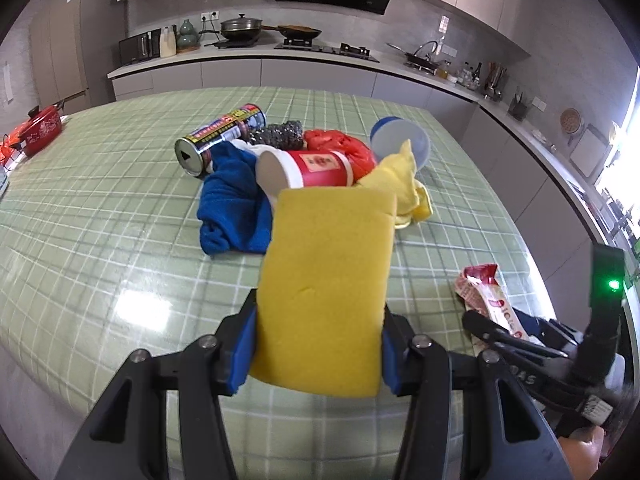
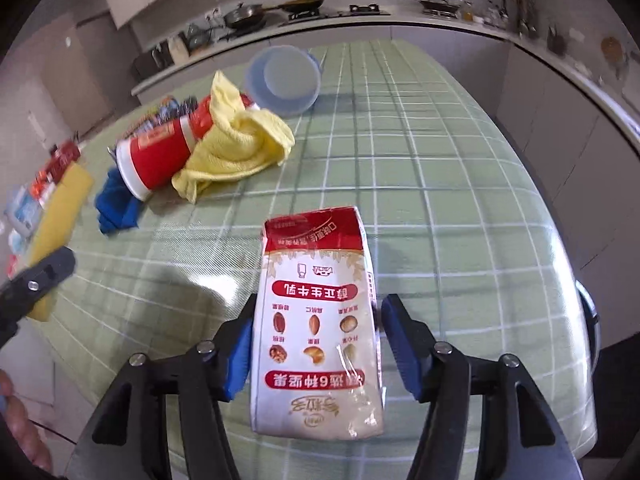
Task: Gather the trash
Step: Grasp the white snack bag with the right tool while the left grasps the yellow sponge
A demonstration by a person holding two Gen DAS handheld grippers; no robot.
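My left gripper [image 1: 320, 314] is shut on a yellow sponge [image 1: 324, 264], held above the green checked table [image 1: 100, 220]. A white and red milk carton [image 2: 316, 320] stands between the jaws of my right gripper [image 2: 316, 336]. The left pad lies against it and the right pad stands a little apart, so the jaws are open. In the left wrist view the carton [image 1: 486, 296] shows at the right edge. Behind lies a pile: a red paper cup [image 1: 316, 168], a printed can [image 1: 220, 136], a red plastic bag [image 1: 348, 146], a blue cloth [image 1: 232, 208] and a yellow cloth [image 1: 404, 184].
A steel scourer [image 1: 280, 134] and a clear blue tub [image 2: 284, 80] on its side lie in the pile. A red pot [image 1: 40, 128] stands at the table's far left. The table's right edge [image 2: 576, 280] is close. Kitchen counters run behind.
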